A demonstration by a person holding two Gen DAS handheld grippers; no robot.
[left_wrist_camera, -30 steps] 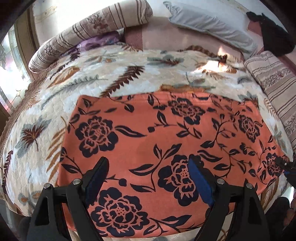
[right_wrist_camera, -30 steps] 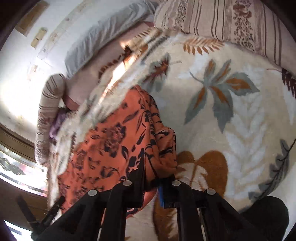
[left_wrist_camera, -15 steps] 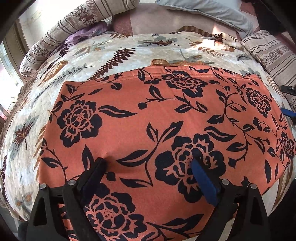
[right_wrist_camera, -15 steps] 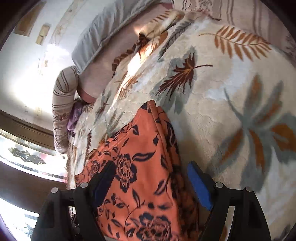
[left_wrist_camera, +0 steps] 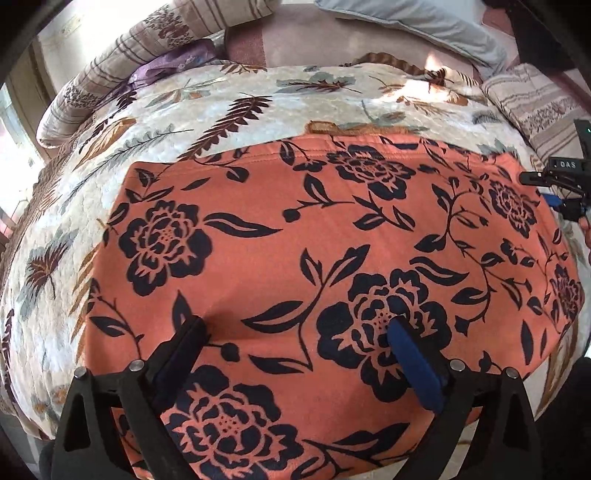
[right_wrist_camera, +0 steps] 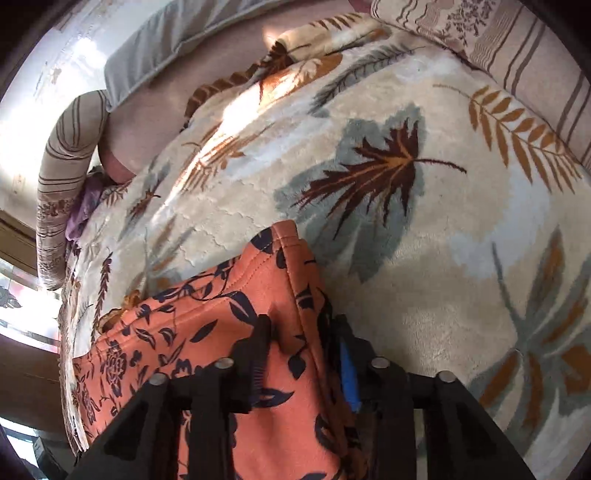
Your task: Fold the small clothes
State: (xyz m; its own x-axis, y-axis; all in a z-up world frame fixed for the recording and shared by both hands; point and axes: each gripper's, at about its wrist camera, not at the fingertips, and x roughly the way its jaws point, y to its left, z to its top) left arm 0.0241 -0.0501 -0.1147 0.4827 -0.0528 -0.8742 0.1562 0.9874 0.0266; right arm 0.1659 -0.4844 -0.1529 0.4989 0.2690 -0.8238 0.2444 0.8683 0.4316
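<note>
An orange garment with black flowers [left_wrist_camera: 314,258] lies spread flat on the leaf-patterned blanket. My left gripper [left_wrist_camera: 295,332] is open, its fingers resting low on the cloth's near part with nothing between them. My right gripper [right_wrist_camera: 301,325] stands at the garment's right edge [right_wrist_camera: 280,280], its jaws narrowed around a raised fold of the orange cloth. The right gripper also shows at the right rim of the left wrist view [left_wrist_camera: 565,184].
The cream blanket with leaf prints [right_wrist_camera: 424,192] covers the bed. Striped pillows [left_wrist_camera: 122,66] and a grey pillow [left_wrist_camera: 417,26] lie at the far side. A purple cloth [left_wrist_camera: 173,62] lies by the left pillow. A striped cushion [left_wrist_camera: 543,103] sits at the right.
The right gripper let go, opened wide, then closed again on the garment's right edge. The left gripper moved forward and lower onto the cloth and stayed open.
</note>
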